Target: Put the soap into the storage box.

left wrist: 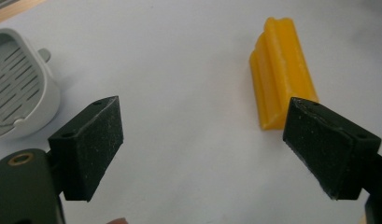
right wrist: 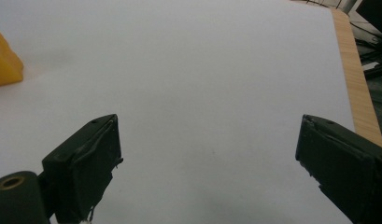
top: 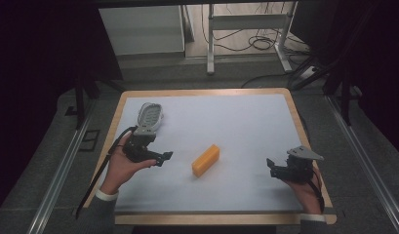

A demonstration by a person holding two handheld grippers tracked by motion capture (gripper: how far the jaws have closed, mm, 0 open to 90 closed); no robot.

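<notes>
Item 1: yellow ridged block (top: 206, 160), lying flat on the white table top (top: 236, 126), a little toward the near edge from centre, long axis slanting from near-left to far-right; nothing touching it. Item 2: left gripper (top: 164, 157) in my left hand (top: 120, 168), near the left edge, jaws spread wide w/ nothing between them, tips pointed toward the block and stopping short of it. In the left gripper view the block (left wrist: 279, 70) sits ahead between the jaws, closer to the one on the picture's right, apart from both pads. Item 3: right gripper (top: 271, 168) in my right hand (top: 304, 190), near the right edge twd the near-right corner, jaws also wide apart and empty, aimed left at the block, well apart from it; its view catches just a corner of the block (right wrist: 4, 63) at far left. Item 4: grey slotted soap dish (top: 149, 116), far-left part of the table, just beyond the left gripper; same dish (left wrist: 16, 88) in the left gripper view.
</notes>
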